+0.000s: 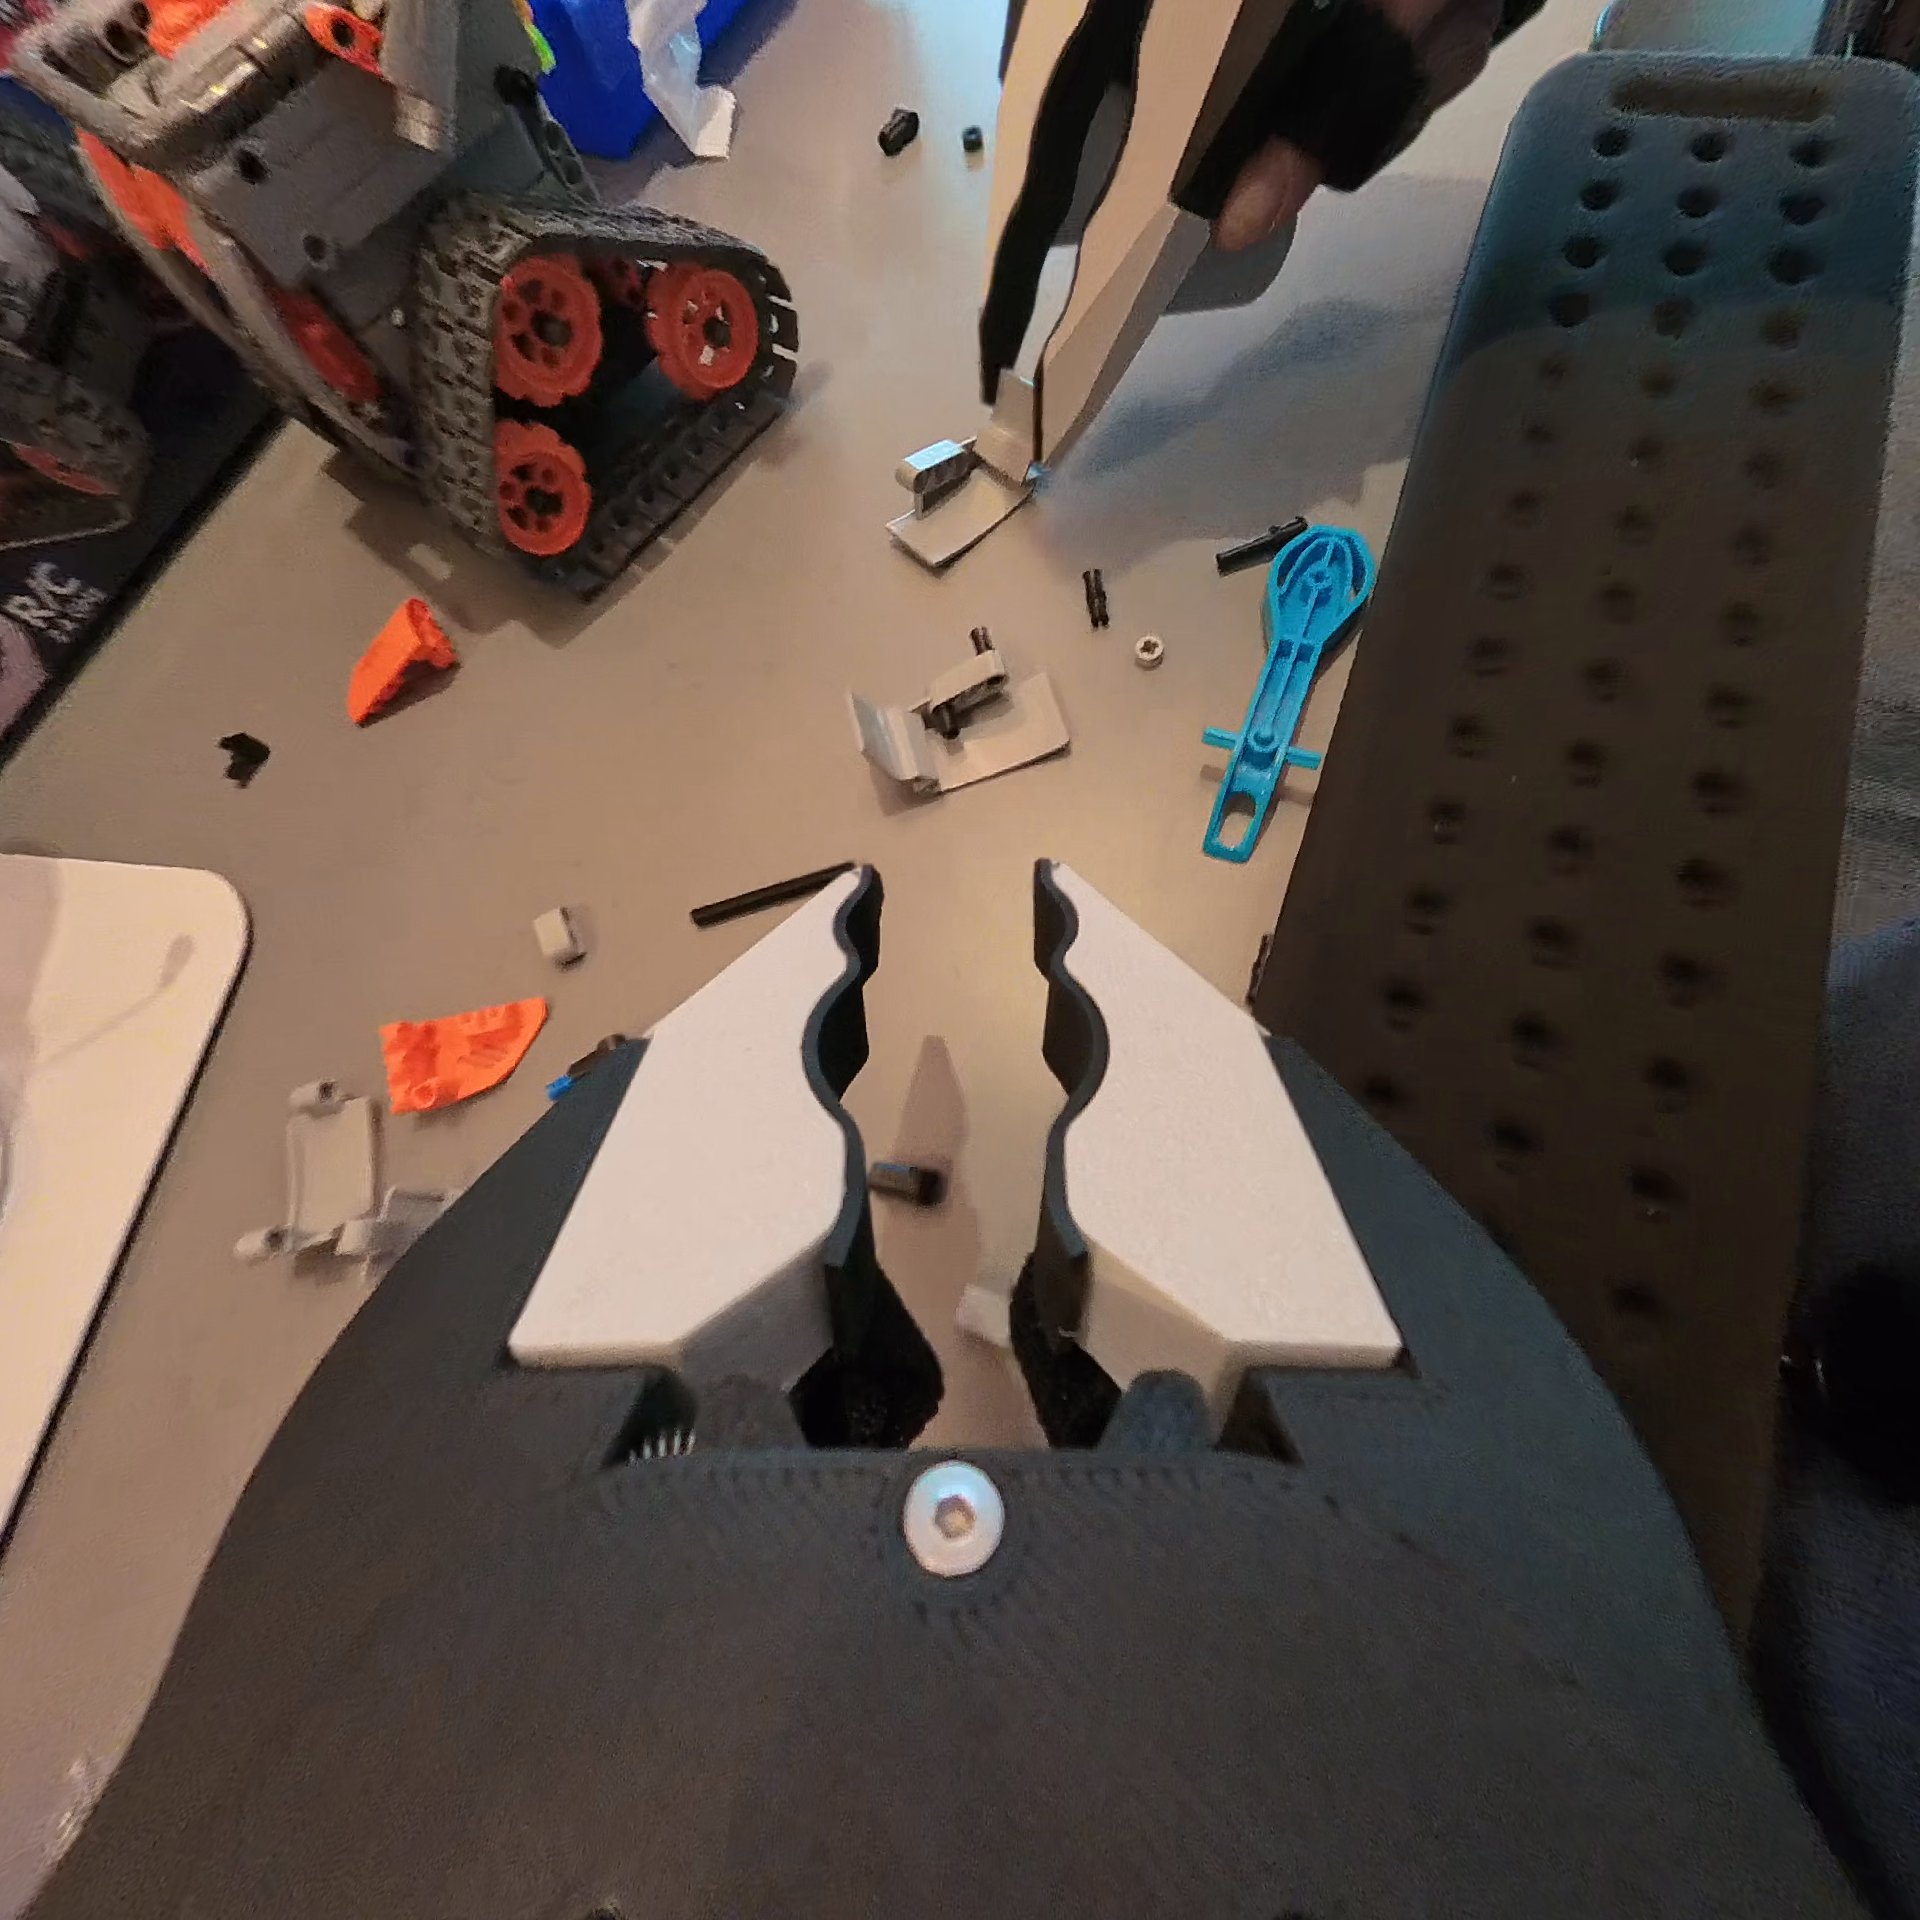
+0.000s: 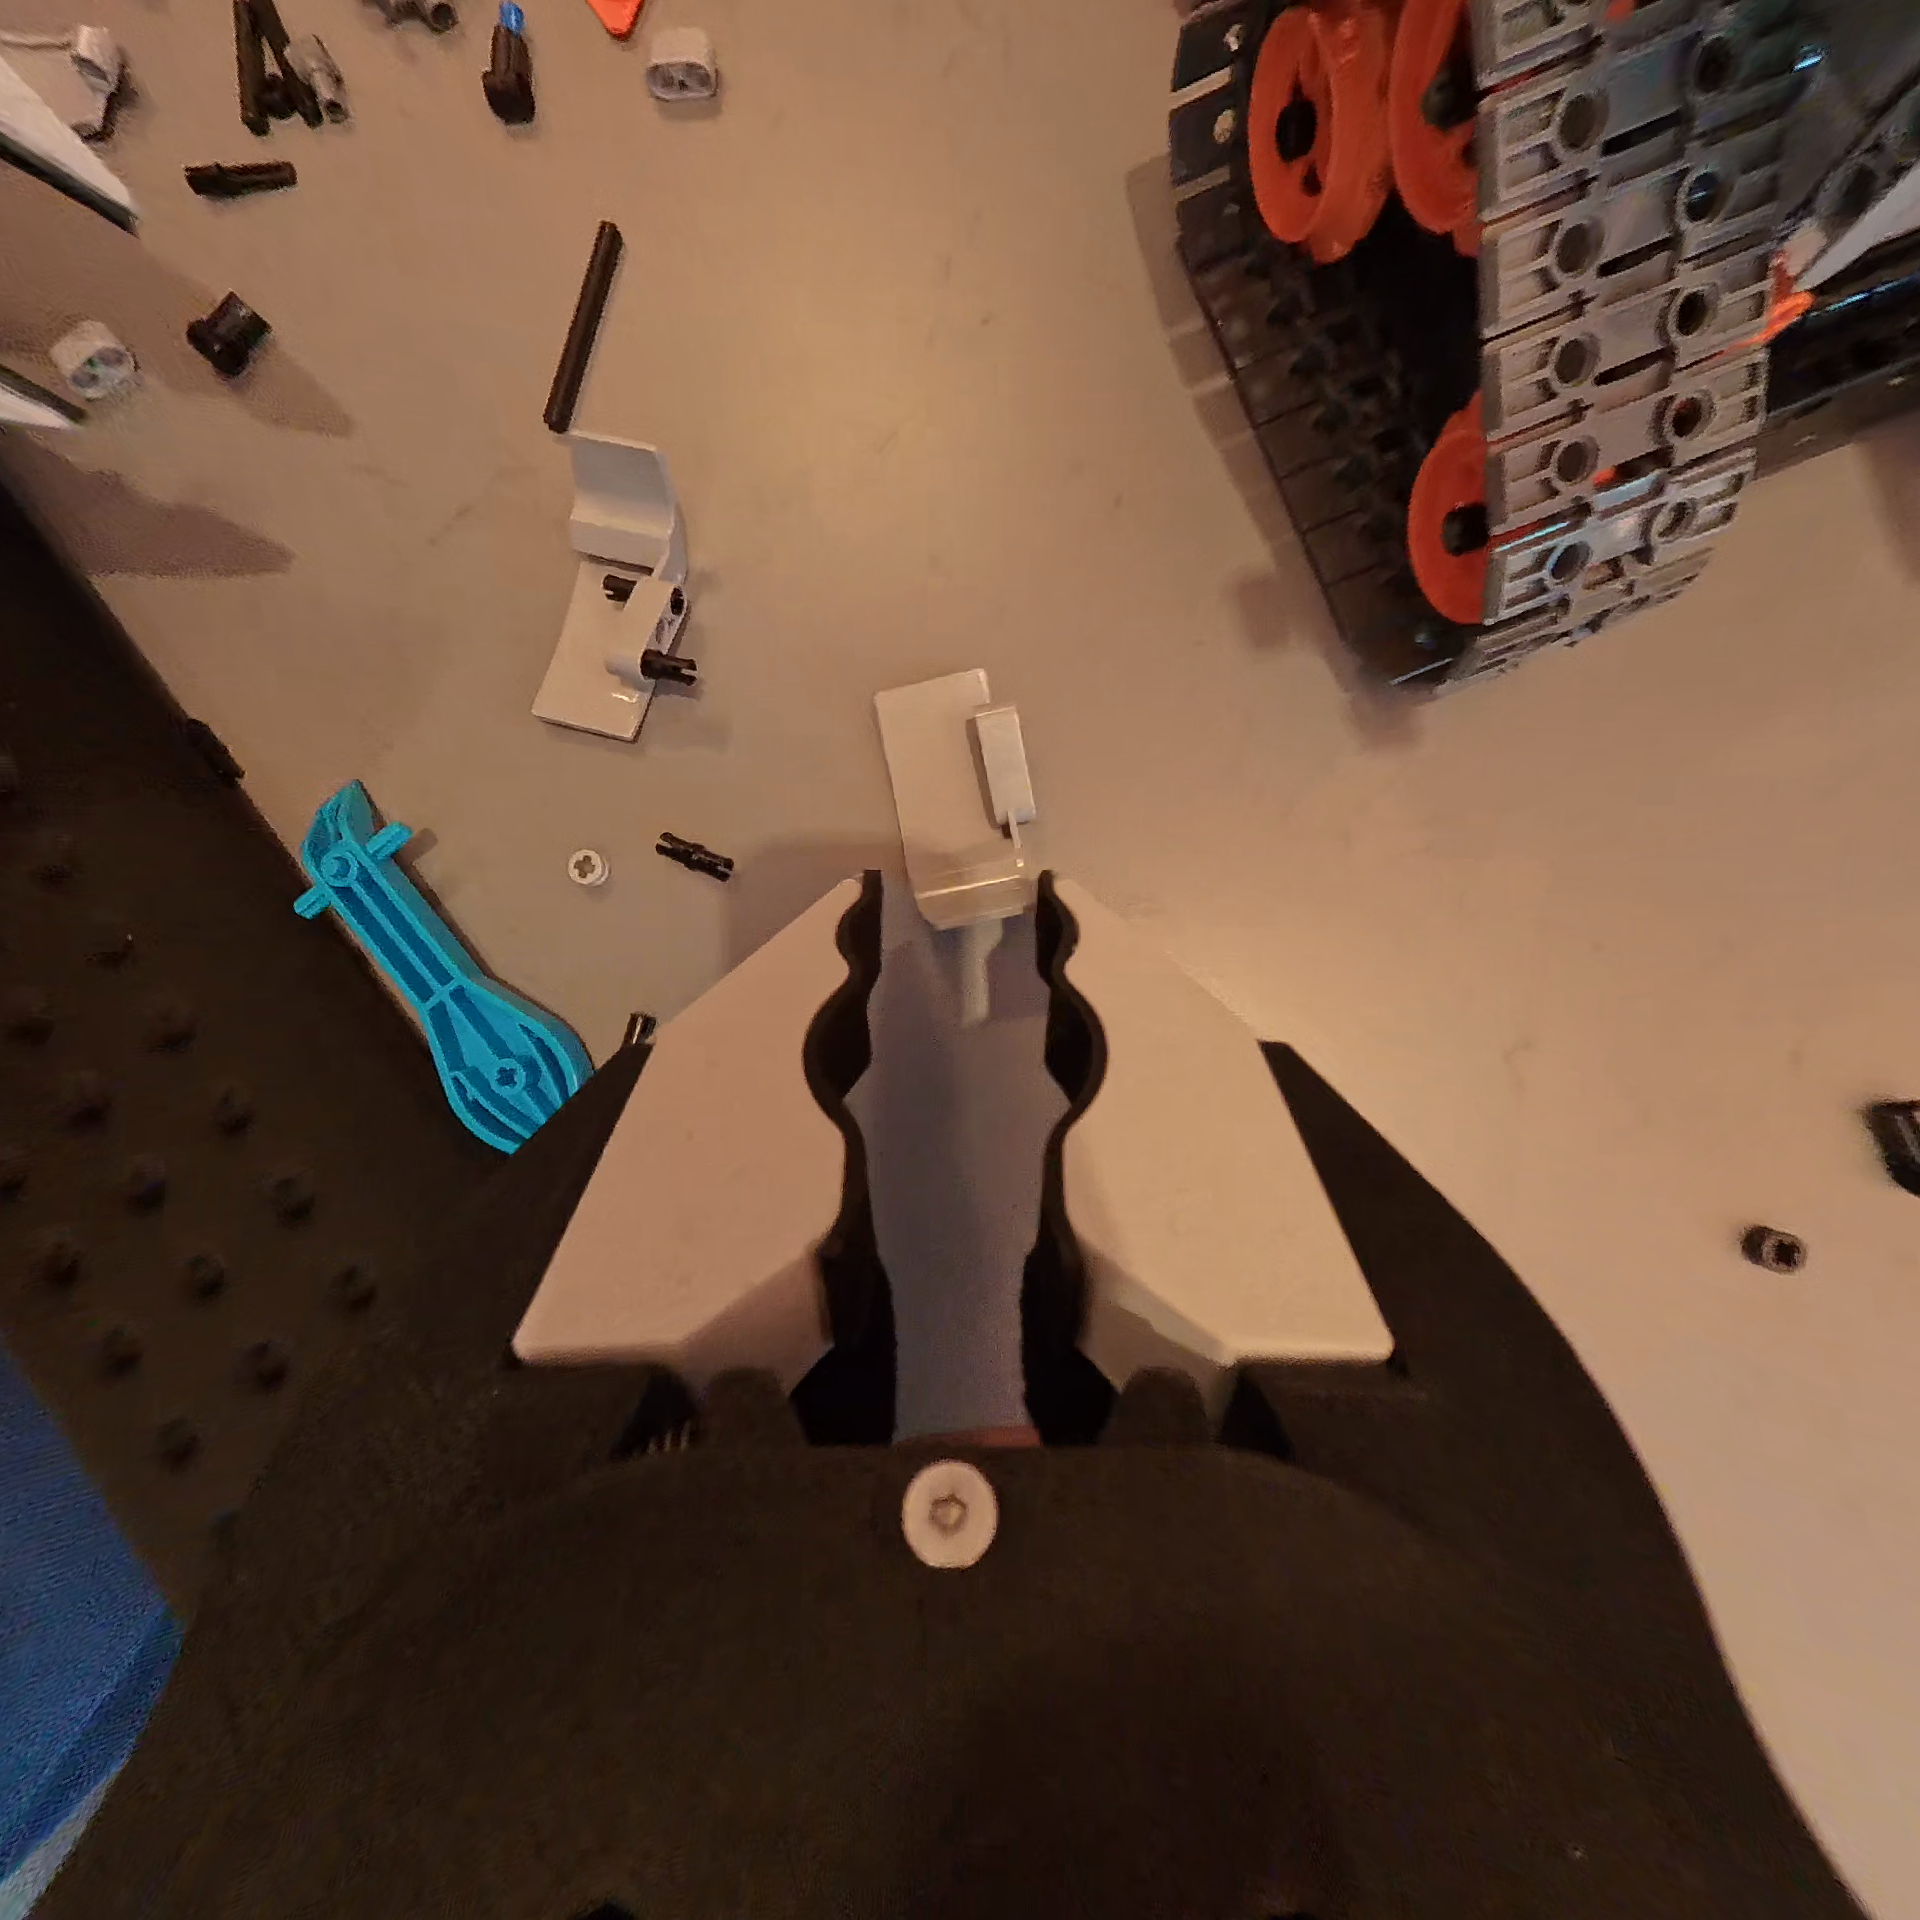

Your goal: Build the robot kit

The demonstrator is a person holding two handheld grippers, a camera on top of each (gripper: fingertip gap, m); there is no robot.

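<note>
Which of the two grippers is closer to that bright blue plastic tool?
Right. The right gripper is just beside the blue tool, gripping a grey panel piece; the left gripper sits farther back.

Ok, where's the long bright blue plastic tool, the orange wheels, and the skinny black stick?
Long bright blue plastic tool (image 2: 436,977): right wrist view, middle of its shaft.
Round orange plastic wheels (image 1: 545,330): left wrist view, one wheel's face.
Thin black plastic rod (image 2: 584,324): right wrist view, mid-length.

Each hand-held gripper (image 1: 956,883) (image 2: 956,888) has a black textured body, pale grey fingers (wavy black pads) and one silver screw.
</note>
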